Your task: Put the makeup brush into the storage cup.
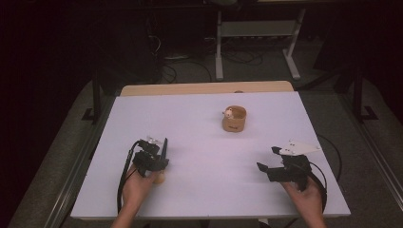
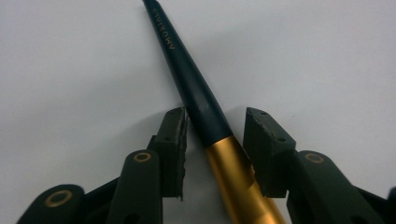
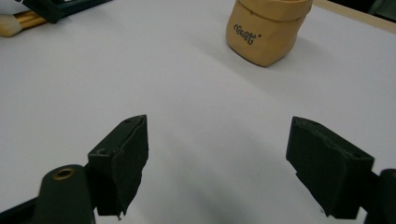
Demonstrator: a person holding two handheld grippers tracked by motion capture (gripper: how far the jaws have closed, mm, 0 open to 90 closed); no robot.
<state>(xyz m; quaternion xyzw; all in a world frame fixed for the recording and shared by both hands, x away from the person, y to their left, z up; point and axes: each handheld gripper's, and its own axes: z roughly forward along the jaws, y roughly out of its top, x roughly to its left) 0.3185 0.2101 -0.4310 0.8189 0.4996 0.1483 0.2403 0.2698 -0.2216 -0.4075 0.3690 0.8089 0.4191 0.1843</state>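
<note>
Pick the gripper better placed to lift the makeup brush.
Left. The left gripper already straddles the makeup brush where dark handle meets gold ferrule, one pad touching. The right gripper hangs over bare table with its jaws wide apart and nothing between them.

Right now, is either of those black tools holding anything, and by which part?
The left tool straddles a makeup brush where dark handle meets gold collar; one pad touches, so no firm hold yet. The right tool is open, holding nothing.
</note>
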